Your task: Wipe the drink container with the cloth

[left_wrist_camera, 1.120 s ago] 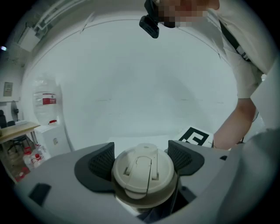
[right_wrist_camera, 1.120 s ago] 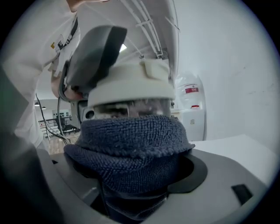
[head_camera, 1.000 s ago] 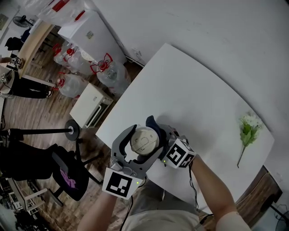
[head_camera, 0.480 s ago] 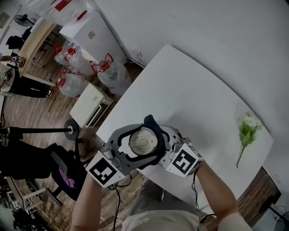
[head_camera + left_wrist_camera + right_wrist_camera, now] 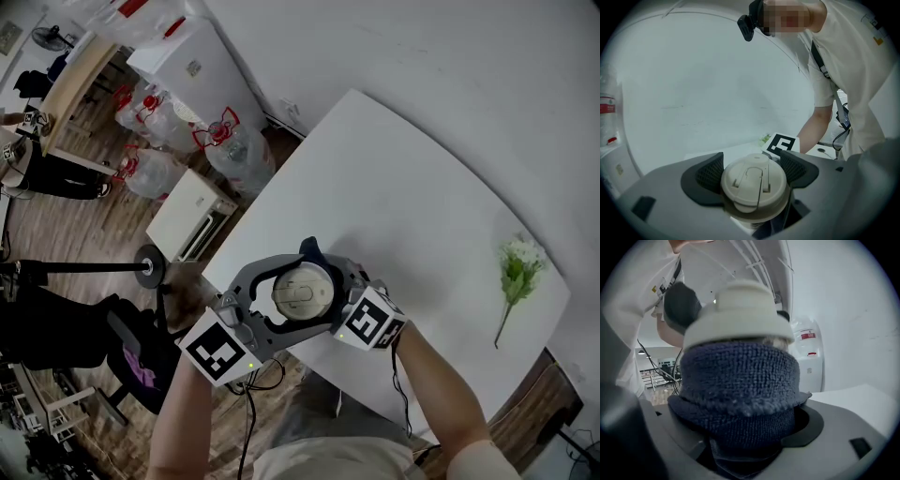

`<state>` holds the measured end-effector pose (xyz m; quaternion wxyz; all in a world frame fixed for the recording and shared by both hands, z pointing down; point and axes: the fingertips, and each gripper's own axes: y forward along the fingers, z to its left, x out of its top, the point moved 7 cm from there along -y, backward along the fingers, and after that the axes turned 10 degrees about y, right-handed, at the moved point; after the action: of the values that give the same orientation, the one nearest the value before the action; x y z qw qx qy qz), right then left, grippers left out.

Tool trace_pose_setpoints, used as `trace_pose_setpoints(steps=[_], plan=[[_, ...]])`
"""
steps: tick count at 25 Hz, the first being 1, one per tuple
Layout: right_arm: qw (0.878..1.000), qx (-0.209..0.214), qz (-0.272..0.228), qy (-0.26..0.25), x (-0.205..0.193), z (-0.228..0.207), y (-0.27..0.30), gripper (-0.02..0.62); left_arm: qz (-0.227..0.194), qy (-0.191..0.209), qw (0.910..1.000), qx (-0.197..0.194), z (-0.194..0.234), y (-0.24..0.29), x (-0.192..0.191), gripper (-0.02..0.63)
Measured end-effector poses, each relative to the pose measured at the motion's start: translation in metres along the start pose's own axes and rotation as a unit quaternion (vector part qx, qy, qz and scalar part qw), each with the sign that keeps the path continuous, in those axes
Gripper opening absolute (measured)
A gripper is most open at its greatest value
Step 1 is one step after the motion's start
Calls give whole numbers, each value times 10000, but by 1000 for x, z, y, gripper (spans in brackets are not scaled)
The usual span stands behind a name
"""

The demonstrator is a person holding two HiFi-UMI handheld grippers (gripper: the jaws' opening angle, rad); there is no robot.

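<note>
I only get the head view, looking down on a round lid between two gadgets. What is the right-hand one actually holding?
Observer: The right gripper view shows a dark blue cloth clamped in its jaws. It is pressed against the drink container just below its lid.
Operator: And the left one, is it gripping anything?
Observer: Yes. In its own view, the left gripper has its ribbed pads set against opposite sides of the lid, holding the container.
</note>
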<state>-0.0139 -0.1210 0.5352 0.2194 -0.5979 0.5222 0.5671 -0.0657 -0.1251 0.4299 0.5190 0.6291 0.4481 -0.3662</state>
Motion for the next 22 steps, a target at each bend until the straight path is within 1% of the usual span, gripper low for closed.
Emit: trace_pose_setpoints(steps=[3, 5, 6, 7, 8, 9, 10, 12, 13, 14, 15, 16, 18, 22], plan=[[9999, -102, -39, 107, -5, -2, 5, 428, 30, 6, 10000, -22, 0, 0, -1, 390], [9997, -172, 43, 152, -5, -1, 5, 428, 143, -25, 9999, 63, -1, -1, -1, 390], [9996, -209, 74, 166, -5, -1, 5, 428, 180, -73, 9996, 188, -1, -1, -1, 390], [9995, -246, 88, 177, -5, -1, 5, 427, 151, -170, 9989, 401, -2, -3, 0, 390], [9994, -281, 97, 186, -4, 0, 5, 428, 72, -332, 9969, 707, -3, -6, 0, 390], [9992, -318, 103, 195, -4, 1, 5, 426, -8, -550, 9926, 1080, -5, -9, -1, 390], [9991, -365, 101, 207, -4, 1, 4, 427, -68, -798, 9857, 1482, -7, -11, -4, 388], [9985, -492, 67, 248, -4, 2, 4, 426, -167, -1277, 9669, 2205, -12, -15, -9, 388], [9981, -554, 56, 274, -4, 2, 4, 428, -212, -1457, 9581, 2455, -14, -16, -10, 388], [9978, -593, 65, 296, -4, 3, 3, 428, -242, -1569, 9521, 2612, -16, -16, -11, 387], [9976, -605, 92, 309, -4, 3, 3, 428, -256, -1611, 9495, 2680, -18, -15, -12, 387], [9977, -598, 127, 308, -4, 3, 2, 428, -261, -1602, 9497, 2676, -19, -14, -12, 387], [9980, -561, 157, 260, -1, 4, -1, 428, -286, -1531, 9545, 2542, -18, -14, -13, 385], [9991, -416, -19, 58, 16, 11, -14, 428, -364, -1435, 9667, 2086, -14, -15, -15, 383]])
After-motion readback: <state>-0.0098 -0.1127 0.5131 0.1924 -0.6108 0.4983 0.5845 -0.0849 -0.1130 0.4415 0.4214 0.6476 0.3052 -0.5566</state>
